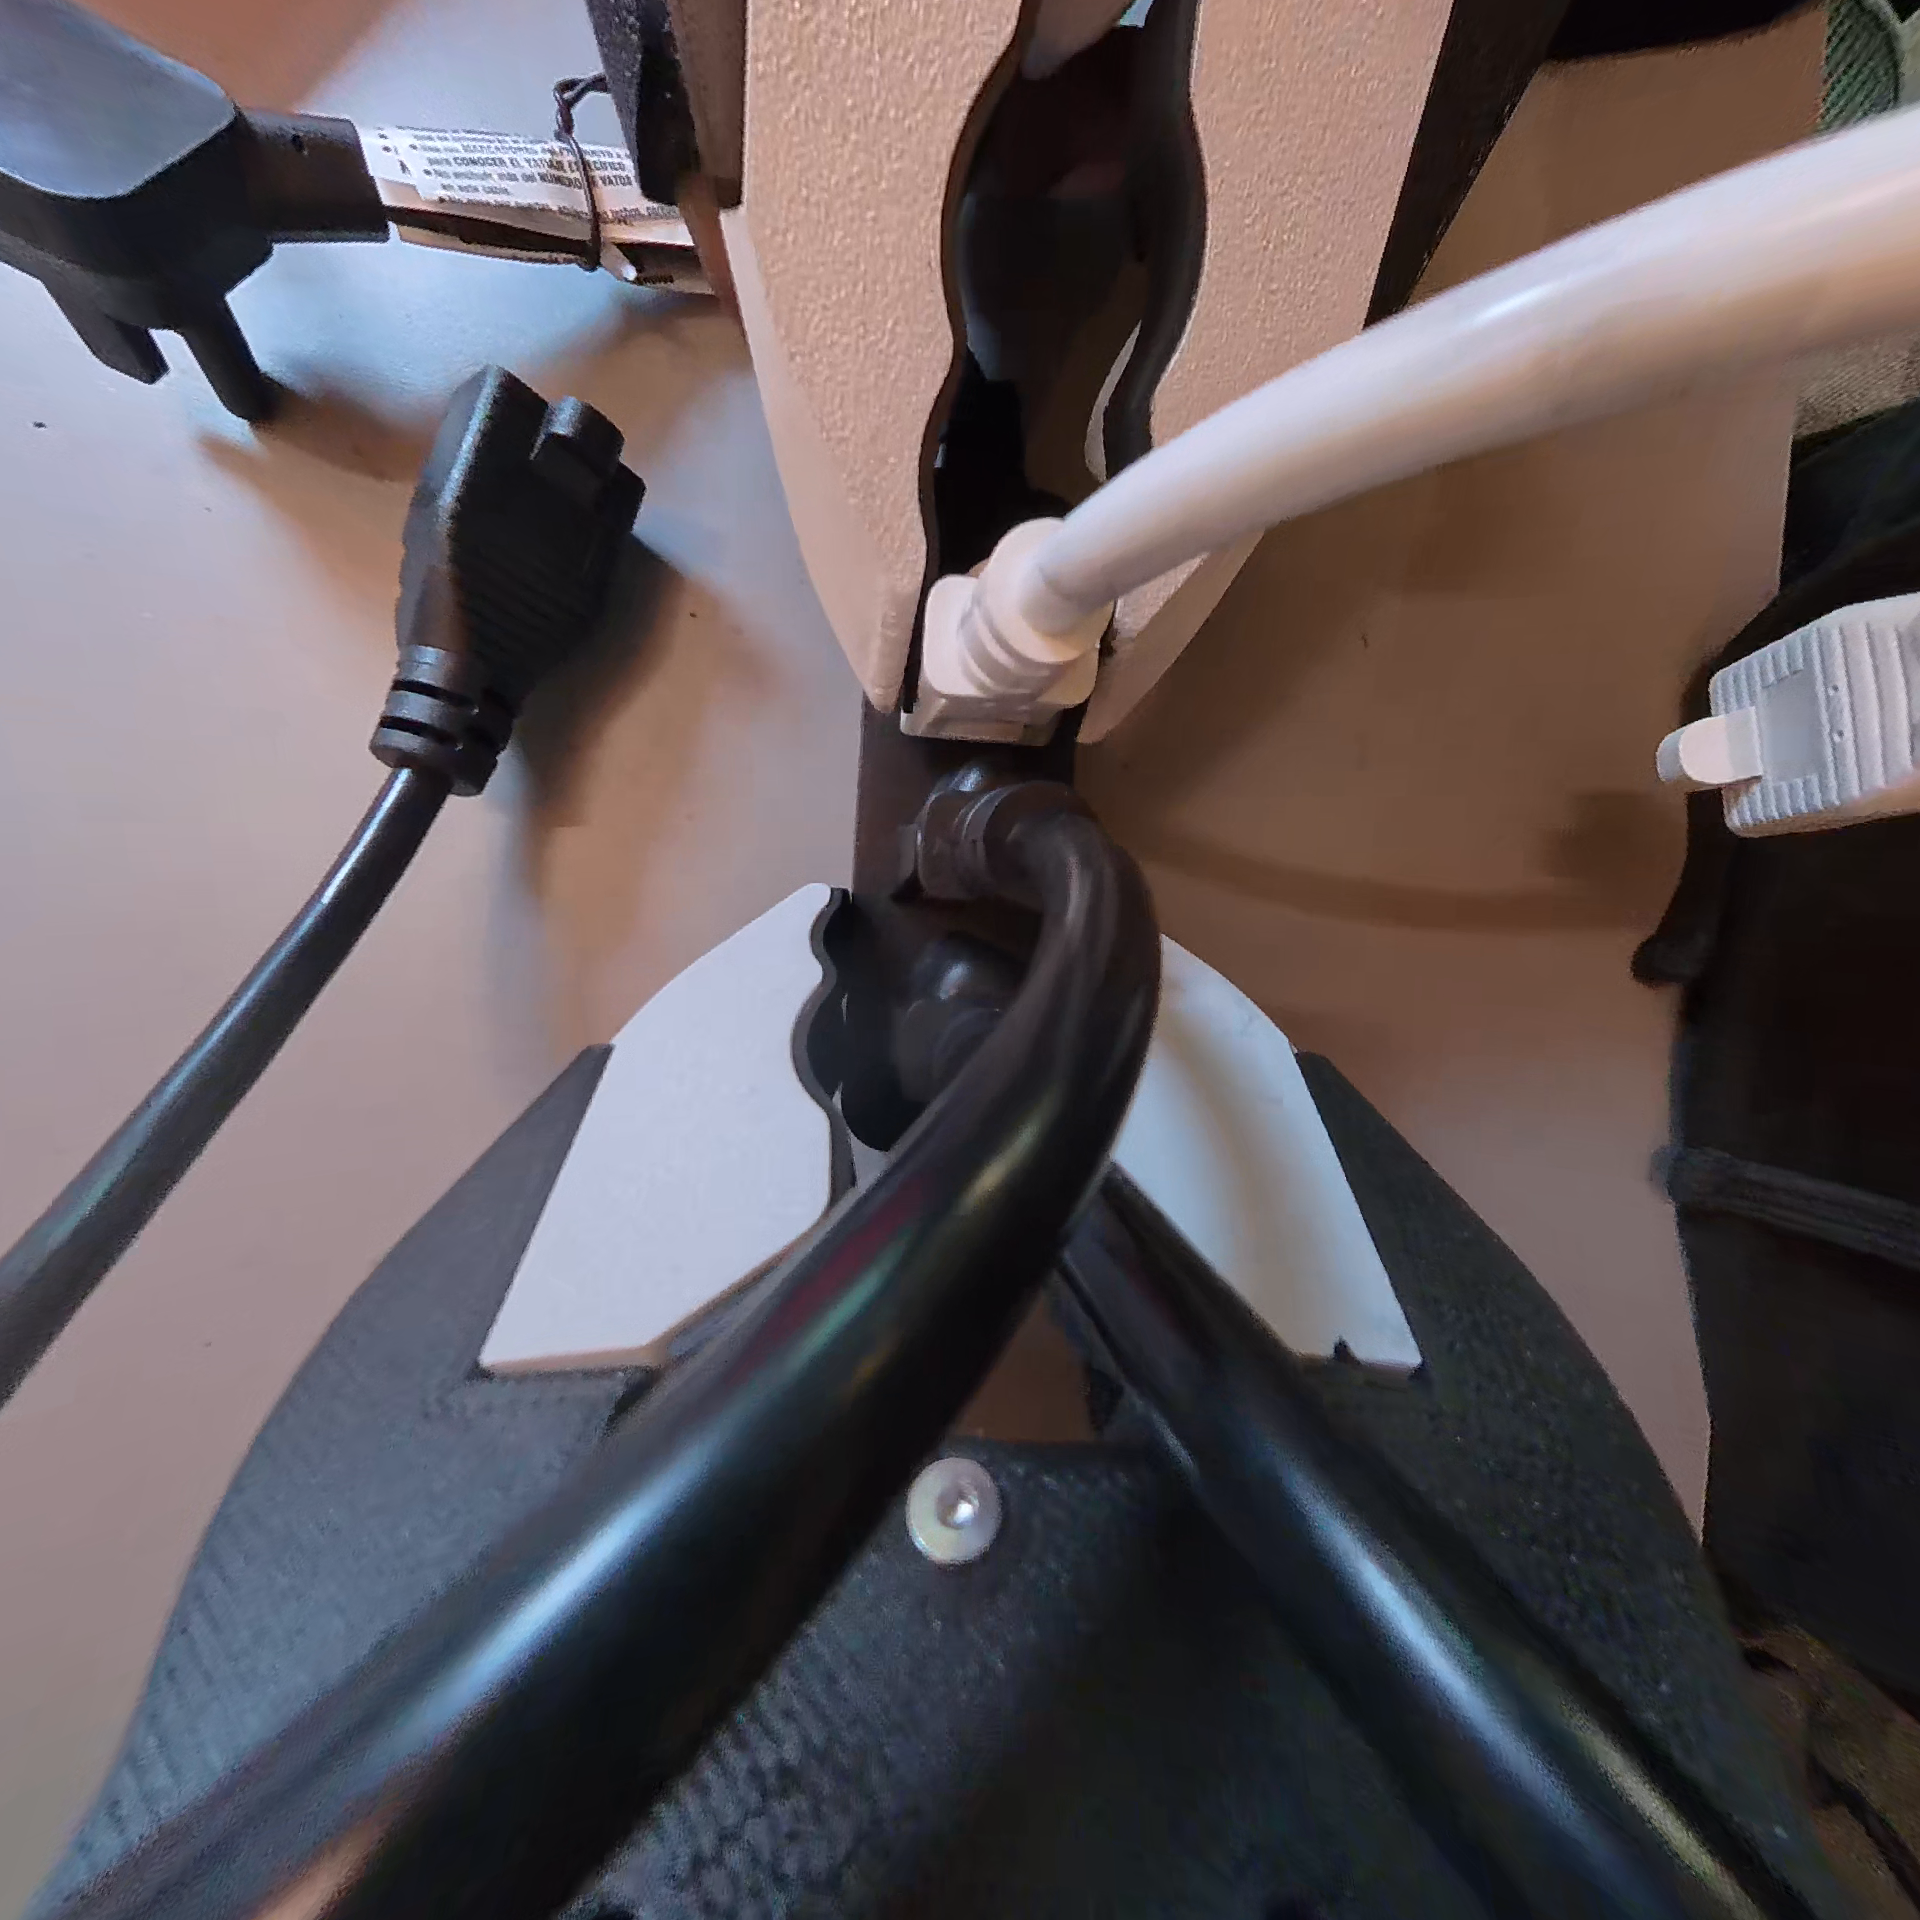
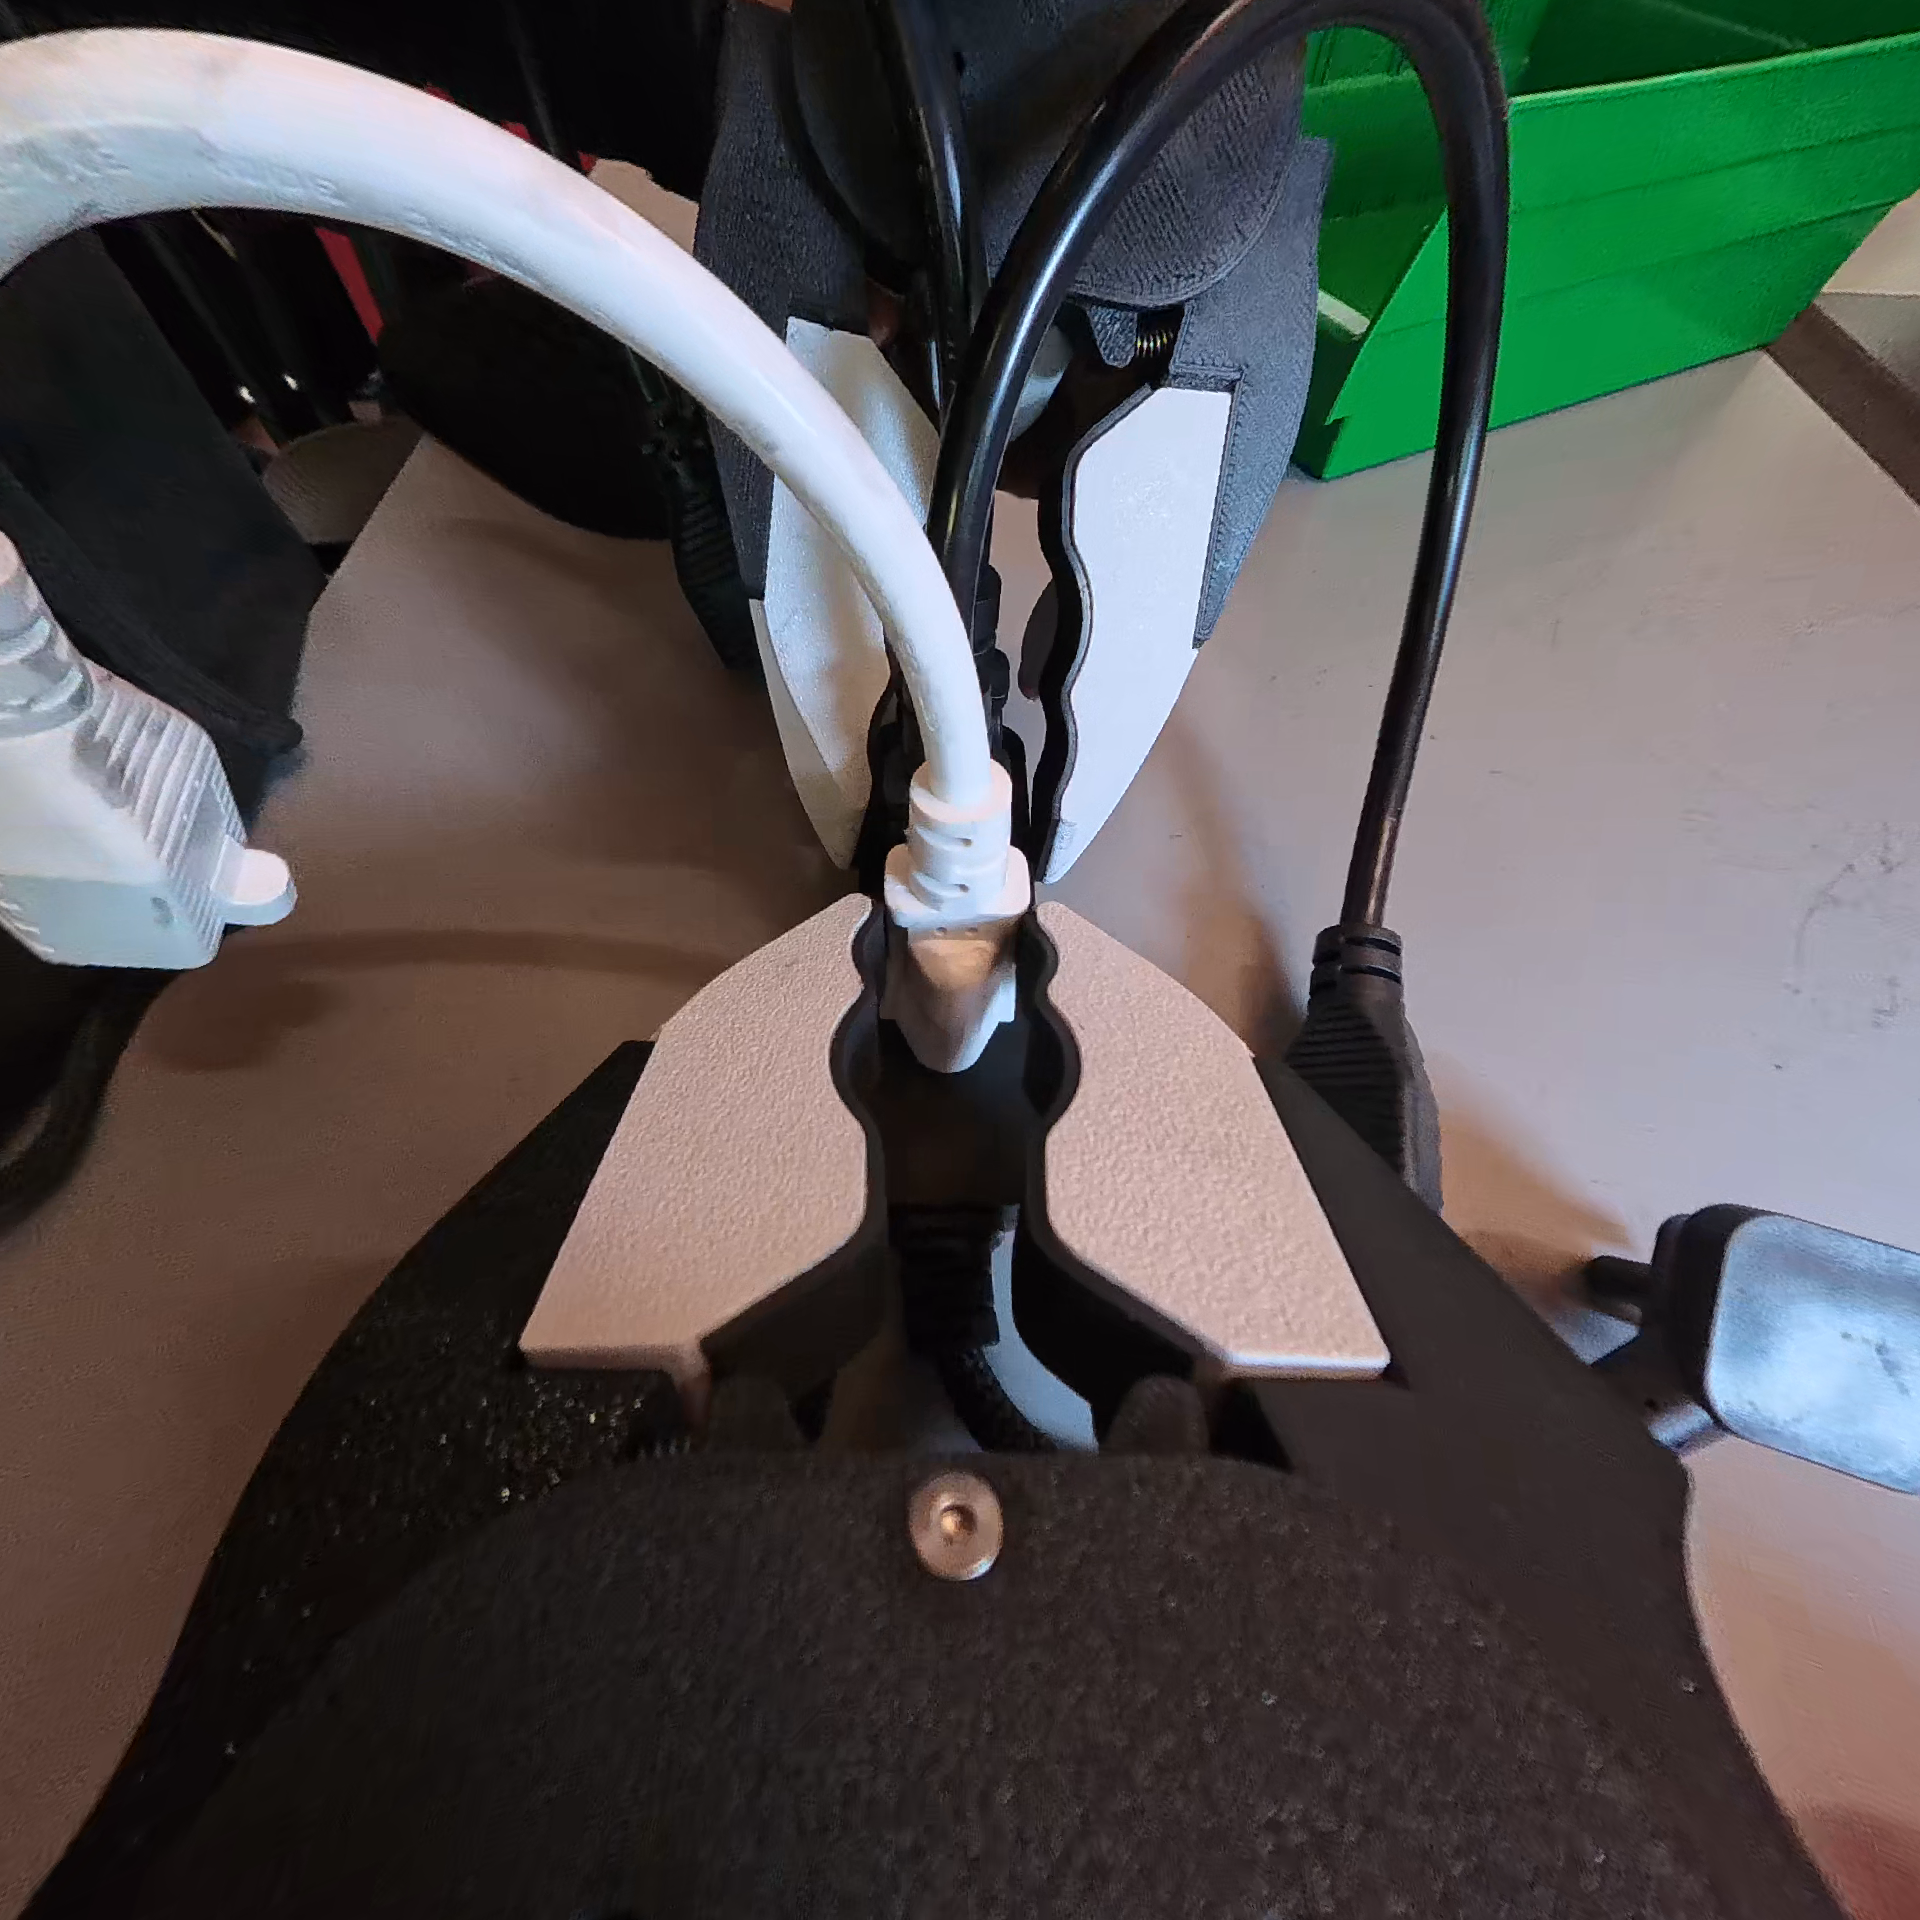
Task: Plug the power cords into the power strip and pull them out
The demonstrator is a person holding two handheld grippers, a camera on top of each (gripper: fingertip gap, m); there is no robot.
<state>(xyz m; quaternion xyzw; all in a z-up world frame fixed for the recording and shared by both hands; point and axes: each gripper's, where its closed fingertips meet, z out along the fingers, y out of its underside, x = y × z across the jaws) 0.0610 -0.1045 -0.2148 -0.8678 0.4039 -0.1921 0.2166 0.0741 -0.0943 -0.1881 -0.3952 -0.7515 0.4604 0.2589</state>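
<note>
Facing each other over the desk [image 2: 1558, 727], the right hand-held gripper [image 2: 951, 935] clamps a white plug [image 2: 951, 987]; the left hand-held gripper [image 1: 987, 935] clamps a black plug [image 1: 961, 831].

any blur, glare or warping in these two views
Left wrist view: black cable up close is soft with glare streaks, white plug at the edge smeared. Right wrist view: sharper; white cable bows from wide-angle warping, grey plug blurred at the edge.

Green bin [image 2: 1621, 239], pale tabletop [image 2: 1558, 727]
</note>
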